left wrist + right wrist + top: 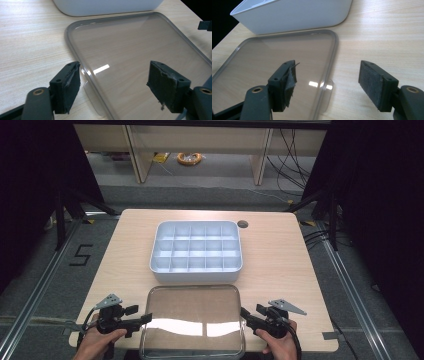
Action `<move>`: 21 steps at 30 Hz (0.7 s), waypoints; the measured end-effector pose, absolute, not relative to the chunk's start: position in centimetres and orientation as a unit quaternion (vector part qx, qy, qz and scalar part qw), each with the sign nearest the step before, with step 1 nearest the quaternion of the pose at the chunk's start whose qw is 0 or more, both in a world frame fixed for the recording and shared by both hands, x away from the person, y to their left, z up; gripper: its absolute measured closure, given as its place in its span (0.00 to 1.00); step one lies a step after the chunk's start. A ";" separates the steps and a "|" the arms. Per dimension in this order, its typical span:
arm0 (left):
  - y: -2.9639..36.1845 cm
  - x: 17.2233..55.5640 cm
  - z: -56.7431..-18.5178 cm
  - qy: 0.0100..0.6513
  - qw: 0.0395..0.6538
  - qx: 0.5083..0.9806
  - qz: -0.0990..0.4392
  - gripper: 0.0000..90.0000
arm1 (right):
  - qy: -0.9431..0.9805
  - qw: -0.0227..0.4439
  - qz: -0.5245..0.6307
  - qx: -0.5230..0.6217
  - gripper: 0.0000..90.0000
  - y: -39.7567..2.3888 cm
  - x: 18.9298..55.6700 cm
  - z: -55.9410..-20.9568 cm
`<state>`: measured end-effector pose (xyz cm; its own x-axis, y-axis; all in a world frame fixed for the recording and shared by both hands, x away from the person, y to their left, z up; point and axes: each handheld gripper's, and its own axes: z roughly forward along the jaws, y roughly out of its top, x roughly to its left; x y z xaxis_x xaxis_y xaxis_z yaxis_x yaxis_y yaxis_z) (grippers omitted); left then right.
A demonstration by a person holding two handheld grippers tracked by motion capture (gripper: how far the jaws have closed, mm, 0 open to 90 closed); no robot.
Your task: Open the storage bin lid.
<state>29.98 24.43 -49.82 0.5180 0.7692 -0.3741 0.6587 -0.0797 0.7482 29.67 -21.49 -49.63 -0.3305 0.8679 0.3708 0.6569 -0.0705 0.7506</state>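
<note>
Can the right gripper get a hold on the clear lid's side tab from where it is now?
Probably yes. The right gripper stands open with the clear lid's edge and small tab between its jaws, pads not touching, nothing blocking.

Divided box [196, 251] blocks beyond lid [192, 320]; table [280, 270] flanks open.

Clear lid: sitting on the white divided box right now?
No. In the high view the clear lid lies flat on the table, in front of the open white divided box.

Probably a lab: black curtains [30, 195], floor rails [350, 285].
</note>
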 end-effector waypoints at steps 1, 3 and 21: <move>24.4 29.9 -49.8 0.488 0.472 0.732 0.059 0.26 | 0.672 0.116 0.456 0.572 0.34 -21.5 29.5 -49.5; 24.4 29.7 -49.7 0.482 0.472 0.736 0.058 0.25 | 0.672 0.115 0.455 0.573 0.34 -21.5 29.2 -49.2; 24.5 27.1 -49.3 0.461 0.471 0.750 0.051 0.22 | 0.699 0.149 0.445 0.539 0.31 -22.6 25.0 -49.4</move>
